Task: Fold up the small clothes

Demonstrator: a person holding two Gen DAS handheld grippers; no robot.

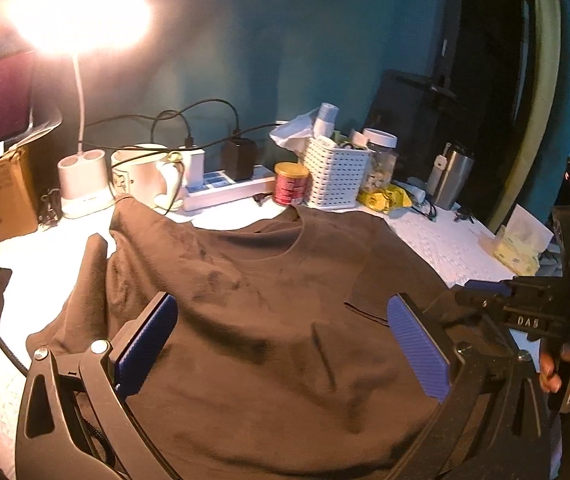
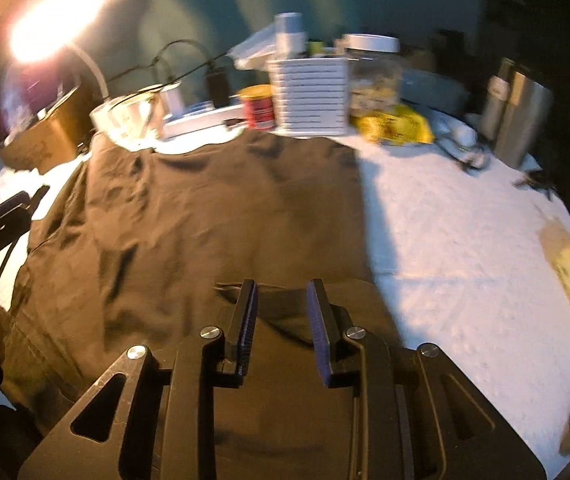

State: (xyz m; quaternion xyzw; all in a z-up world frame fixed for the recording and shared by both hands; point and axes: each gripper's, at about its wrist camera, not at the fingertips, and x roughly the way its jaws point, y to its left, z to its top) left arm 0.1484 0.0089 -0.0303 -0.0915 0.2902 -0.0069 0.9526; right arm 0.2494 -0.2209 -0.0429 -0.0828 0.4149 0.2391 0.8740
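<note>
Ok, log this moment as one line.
stage: mid-fold | brown T-shirt: flat, right sleeve folded in | left gripper: open above shirt, empty | right gripper: open, empty | white tablecloth

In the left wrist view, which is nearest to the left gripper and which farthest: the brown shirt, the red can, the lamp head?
1. Brown shirt: directly under the left gripper.
2. Red can: behind the shirt's collar, at the table's back.
3. Lamp head: high, upper left.

"DAB" on right hand-held gripper (image 1: 485, 300)
</note>
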